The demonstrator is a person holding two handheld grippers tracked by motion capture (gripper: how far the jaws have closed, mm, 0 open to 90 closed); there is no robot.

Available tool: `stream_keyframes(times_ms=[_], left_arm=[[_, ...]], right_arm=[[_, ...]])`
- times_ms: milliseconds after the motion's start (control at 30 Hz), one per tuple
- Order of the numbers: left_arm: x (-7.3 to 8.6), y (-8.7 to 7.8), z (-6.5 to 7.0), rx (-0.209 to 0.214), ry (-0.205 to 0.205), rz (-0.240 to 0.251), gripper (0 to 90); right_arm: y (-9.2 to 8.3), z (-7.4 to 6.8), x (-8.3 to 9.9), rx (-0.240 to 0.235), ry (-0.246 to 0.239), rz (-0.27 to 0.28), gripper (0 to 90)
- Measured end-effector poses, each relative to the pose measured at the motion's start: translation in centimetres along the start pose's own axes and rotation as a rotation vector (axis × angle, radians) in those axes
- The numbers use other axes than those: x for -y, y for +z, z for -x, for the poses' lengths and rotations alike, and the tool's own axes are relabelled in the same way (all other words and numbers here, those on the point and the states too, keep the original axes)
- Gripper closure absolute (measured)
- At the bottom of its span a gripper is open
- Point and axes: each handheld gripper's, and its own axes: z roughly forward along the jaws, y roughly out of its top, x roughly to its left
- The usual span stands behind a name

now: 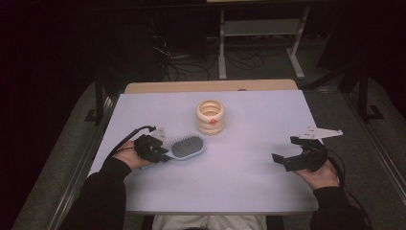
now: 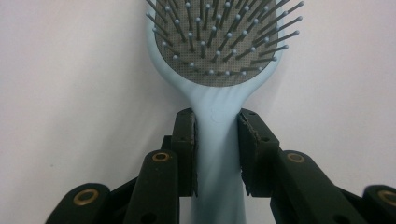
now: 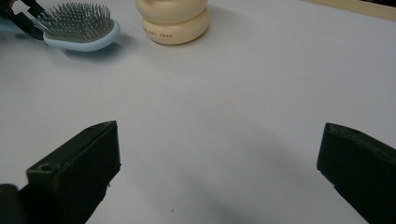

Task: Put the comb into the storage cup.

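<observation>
A light blue hairbrush (image 1: 186, 146) with grey bristles lies on the white table (image 1: 249, 124), bristles up. My left gripper (image 1: 160, 153) is shut on its handle; in the left gripper view both pads press the handle (image 2: 217, 140) just below the brush head (image 2: 219, 42). My right gripper (image 1: 286, 152) stands open at the table's right side, nothing between its jaws, above bare tabletop. Far off in the right gripper view lie the brush (image 3: 81, 25) and the left gripper's jaw tips (image 3: 23, 18).
A cream ribbed holder (image 1: 210, 116) with an orange spot stands behind the brush, near the table's middle; its base (image 3: 175, 21) is in the right gripper view. A wooden strip (image 1: 210, 86) runs along the far edge. Dark floor, cables and a rack leg lie beyond.
</observation>
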Motion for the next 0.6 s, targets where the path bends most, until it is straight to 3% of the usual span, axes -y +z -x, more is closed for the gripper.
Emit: stream_keyframes(times_ms=[600], left_arm=[[-1.9,-4.1,0.0,-0.044,0.037,0.07,69.4]], right_arm=[[0.0,0.0,0.0,0.0,0.0,0.002,0.0]])
